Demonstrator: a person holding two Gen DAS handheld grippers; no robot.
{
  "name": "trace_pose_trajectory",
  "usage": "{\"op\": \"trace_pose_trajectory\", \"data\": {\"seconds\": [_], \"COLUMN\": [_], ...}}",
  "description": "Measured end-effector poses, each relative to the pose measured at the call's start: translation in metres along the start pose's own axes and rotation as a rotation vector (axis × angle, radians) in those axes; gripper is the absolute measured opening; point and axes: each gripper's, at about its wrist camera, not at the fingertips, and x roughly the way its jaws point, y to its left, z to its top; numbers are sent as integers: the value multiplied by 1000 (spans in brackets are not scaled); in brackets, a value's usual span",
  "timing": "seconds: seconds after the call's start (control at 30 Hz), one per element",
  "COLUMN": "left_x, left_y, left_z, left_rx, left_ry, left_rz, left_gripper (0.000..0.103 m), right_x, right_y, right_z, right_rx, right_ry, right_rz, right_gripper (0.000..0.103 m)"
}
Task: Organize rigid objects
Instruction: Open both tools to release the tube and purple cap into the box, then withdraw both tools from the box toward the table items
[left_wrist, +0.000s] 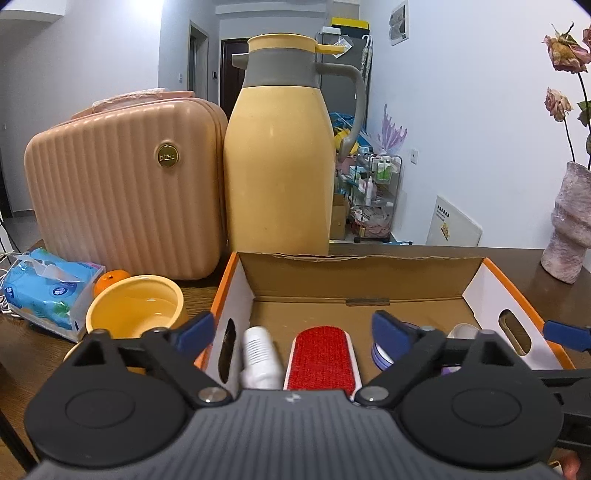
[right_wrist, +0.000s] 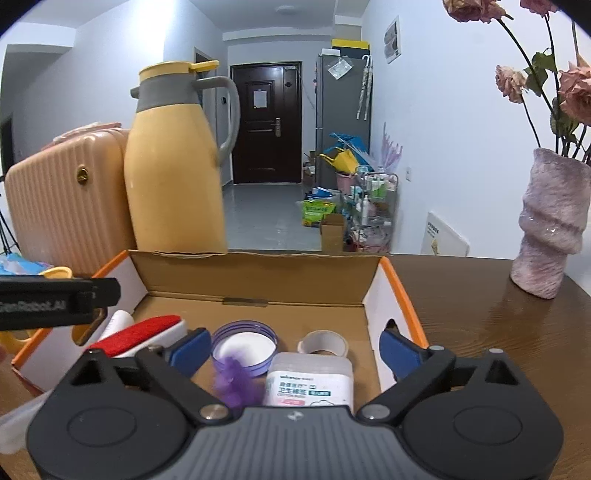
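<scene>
A ribbed peach case (left_wrist: 125, 184) stands on the brown table (right_wrist: 480, 332), touching a tall yellow jug (left_wrist: 277, 166) with a grey handle. In front of the case lie a blue tissue pack (left_wrist: 48, 291), an orange (left_wrist: 110, 278) and a yellow bowl (left_wrist: 136, 306). A mottled pink vase (right_wrist: 550, 221) of dried roses stands well apart at the right.

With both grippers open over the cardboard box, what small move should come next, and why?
Probably swing the left gripper left toward the yellow ceramic cup. Both it and the right gripper stand open and empty, the orange-edged cardboard box already holds the red lint brush, and the cup sits outside.
</scene>
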Motion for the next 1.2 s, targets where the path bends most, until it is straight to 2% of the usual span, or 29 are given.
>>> {"op": "trace_pose_trajectory", "data": {"seconds": [0.57,1.2], "left_x": [-9,-63], "left_y": [0,8], "left_z": [2,-10], "left_rx": [-10,-34], "left_ry": [-18,-68], "left_rz": [6,0], "left_gripper": [103,103], "right_x": [-11,-65], "right_y": [-1,-4], "right_z": [1,-9], "right_rx": [-5,-31], "right_ry": [-11,-58], "right_rz": [-7,-3], "right_gripper": [101,101]}}
